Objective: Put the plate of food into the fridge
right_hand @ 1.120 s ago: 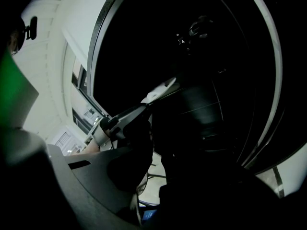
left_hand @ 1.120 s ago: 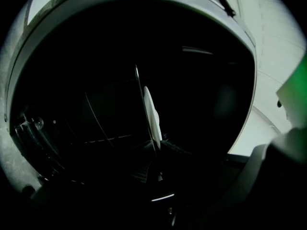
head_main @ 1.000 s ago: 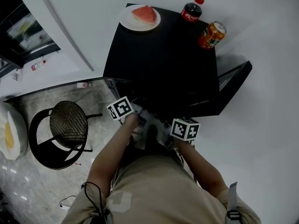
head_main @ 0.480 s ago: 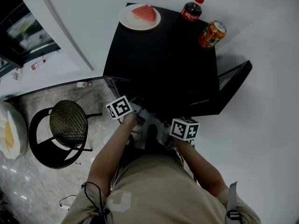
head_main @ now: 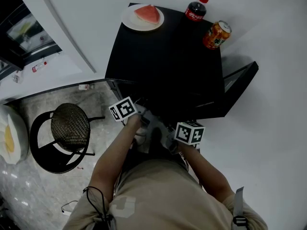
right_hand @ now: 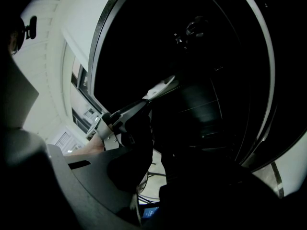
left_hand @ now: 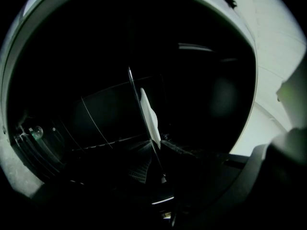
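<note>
Round white plate bearing a red watermelon wedge sits at upper centre on the flat black fridge top. Right gripper: jaws apart, empty. Left gripper: jaw state cannot be told in the darkness.

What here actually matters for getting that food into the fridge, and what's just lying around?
Part of the job:
plate of watermelon
black fridge
its open door

Just lying about:
cola bottle, standing on the fridge top
orange can, beside the bottle
wicker stool on the floor
</note>
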`<state>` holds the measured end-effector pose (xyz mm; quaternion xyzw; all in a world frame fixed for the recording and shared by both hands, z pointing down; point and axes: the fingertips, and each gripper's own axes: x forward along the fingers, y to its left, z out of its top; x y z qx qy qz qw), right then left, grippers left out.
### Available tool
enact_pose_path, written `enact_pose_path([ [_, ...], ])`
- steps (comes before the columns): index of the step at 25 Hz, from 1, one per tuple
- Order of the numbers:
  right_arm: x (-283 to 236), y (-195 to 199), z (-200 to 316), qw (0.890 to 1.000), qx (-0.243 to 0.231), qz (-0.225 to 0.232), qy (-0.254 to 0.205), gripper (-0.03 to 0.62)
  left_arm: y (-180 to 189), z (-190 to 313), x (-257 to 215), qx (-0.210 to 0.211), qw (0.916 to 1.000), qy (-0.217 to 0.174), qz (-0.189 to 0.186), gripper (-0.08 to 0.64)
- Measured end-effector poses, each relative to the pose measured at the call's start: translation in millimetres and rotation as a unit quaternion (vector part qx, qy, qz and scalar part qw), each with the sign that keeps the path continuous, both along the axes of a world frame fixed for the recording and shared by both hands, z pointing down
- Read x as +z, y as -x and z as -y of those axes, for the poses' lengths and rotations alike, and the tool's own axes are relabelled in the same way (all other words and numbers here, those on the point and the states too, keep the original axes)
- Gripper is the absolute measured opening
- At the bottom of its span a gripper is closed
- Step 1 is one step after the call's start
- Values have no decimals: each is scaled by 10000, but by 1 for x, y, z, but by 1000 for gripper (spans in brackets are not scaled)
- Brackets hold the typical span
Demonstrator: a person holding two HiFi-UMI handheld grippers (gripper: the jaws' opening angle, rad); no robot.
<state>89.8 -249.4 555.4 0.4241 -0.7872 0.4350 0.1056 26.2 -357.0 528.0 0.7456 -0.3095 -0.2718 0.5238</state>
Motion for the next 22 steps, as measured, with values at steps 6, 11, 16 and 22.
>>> enact_pose_path([
  [6, -1, -1, -2, 10000, -4, -6, 4, 64, 1, 3, 0, -19, 10000, -17, 88, 55],
  [11, 1, -2, -4, 10000, -31, -20, 23, 64, 2, 5, 1, -24, 9999, -11, 123, 55],
  [16, 1, -3, -5, 10000, -42, -26, 30, 64, 2, 5, 1, -71, 9999, 9, 95, 55],
  [22, 1, -6, -6, 10000, -51, -23, 24, 64, 3, 7, 3, -123, 9999, 20, 107, 55],
])
